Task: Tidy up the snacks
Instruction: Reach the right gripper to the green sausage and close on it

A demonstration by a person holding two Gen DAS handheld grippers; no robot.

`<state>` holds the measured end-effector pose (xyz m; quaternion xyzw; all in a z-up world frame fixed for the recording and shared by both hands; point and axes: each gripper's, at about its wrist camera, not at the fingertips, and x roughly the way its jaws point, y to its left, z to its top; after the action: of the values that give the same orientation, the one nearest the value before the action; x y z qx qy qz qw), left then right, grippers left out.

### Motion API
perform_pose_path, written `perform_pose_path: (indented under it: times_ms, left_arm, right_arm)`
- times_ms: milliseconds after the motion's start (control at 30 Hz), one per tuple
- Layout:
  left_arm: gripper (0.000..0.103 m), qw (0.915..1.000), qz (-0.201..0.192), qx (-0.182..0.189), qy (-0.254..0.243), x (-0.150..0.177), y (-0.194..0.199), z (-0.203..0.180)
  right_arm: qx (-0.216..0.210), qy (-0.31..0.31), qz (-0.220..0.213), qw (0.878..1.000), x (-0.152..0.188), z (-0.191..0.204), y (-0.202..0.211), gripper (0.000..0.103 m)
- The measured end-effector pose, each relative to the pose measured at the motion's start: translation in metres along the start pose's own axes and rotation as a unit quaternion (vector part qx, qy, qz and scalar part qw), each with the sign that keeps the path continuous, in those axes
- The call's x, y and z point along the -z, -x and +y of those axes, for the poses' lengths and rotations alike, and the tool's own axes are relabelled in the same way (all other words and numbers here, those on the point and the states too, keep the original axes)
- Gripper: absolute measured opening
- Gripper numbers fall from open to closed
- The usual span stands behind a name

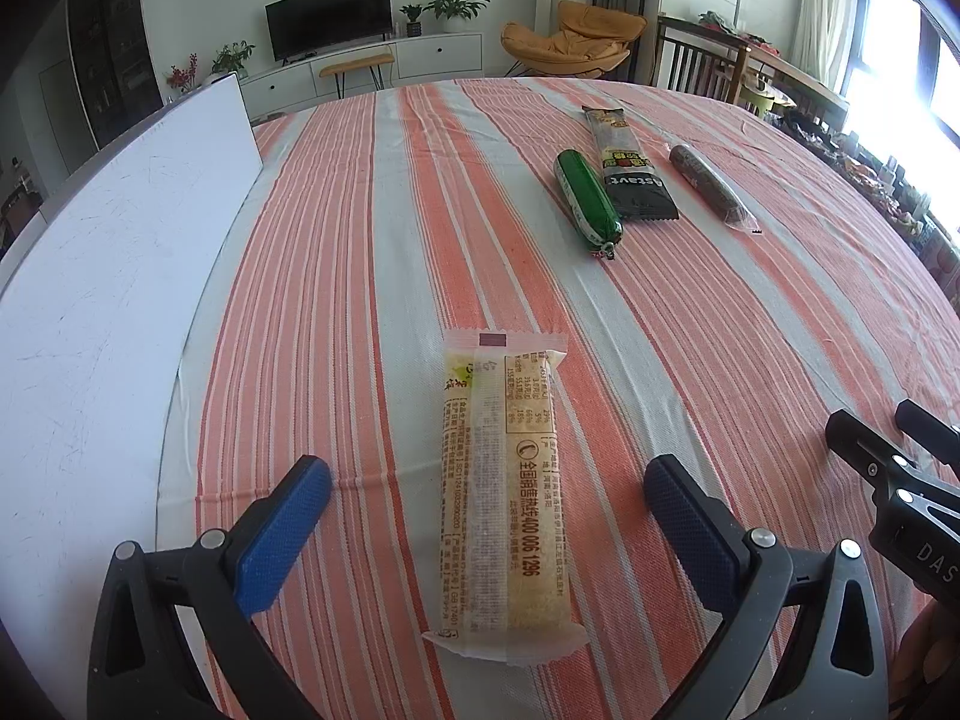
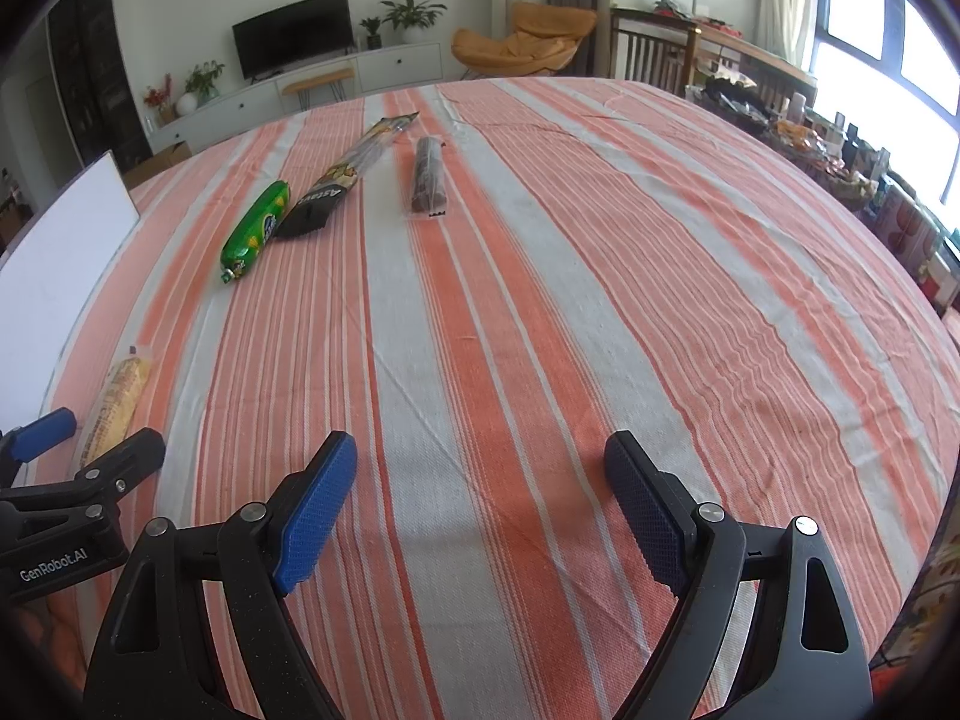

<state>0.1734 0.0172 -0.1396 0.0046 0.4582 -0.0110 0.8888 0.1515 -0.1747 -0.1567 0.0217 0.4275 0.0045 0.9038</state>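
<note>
A pale yellow snack pack (image 1: 507, 498) lies flat on the striped tablecloth, between the fingers of my open left gripper (image 1: 486, 489), untouched by either pad. It also shows in the right wrist view (image 2: 117, 402). Farther off lie a green sausage-shaped snack (image 1: 588, 201) (image 2: 255, 228), a long black packet (image 1: 627, 165) (image 2: 342, 177) and a dark brown roll in clear wrap (image 1: 711, 186) (image 2: 427, 177). My right gripper (image 2: 480, 474) is open and empty over bare cloth, to the right of the left gripper.
A white board (image 1: 114, 276) (image 2: 57, 252) lies along the table's left side. The table (image 2: 600, 276) wears an orange and grey striped cloth. Cluttered shelves and a window stand beyond the right edge; a TV cabinet and an orange chair stand behind.
</note>
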Motion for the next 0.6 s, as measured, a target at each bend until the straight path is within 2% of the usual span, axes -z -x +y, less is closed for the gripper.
perform_pose_path:
  times_ms: [67, 200, 300, 400, 500, 600]
  left_arm:
    - [0.103, 1.0, 0.0, 0.0, 0.0, 0.0, 0.0, 0.0]
    - [0.103, 1.0, 0.0, 0.0, 0.0, 0.0, 0.0, 0.0]
    - [0.103, 1.0, 0.0, 0.0, 0.0, 0.0, 0.0, 0.0]
    - [0.103, 1.0, 0.0, 0.0, 0.0, 0.0, 0.0, 0.0]
    - [0.103, 1.0, 0.0, 0.0, 0.0, 0.0, 0.0, 0.0]
    - [0.103, 1.0, 0.0, 0.0, 0.0, 0.0, 0.0, 0.0]
  right_arm:
    - [-0.009, -0.004, -0.004, 1.0, 0.0, -0.002, 0.002, 0.087]
    - [-0.07, -0.069, -0.034, 0.995, -0.003, -0.024, 0.012, 0.086]
    - [-0.111, -0.094, -0.019, 0.989, -0.029, -0.028, 0.008, 0.086]
    - [-0.151, -0.057, 0.014, 0.987, -0.073, -0.007, 0.0, 0.086]
    - [-0.179, -0.004, 0.063, 0.982, -0.115, 0.035, -0.016, 0.084]
    - [-0.173, 0.048, 0.103, 0.978, -0.138, 0.079, -0.036, 0.083]
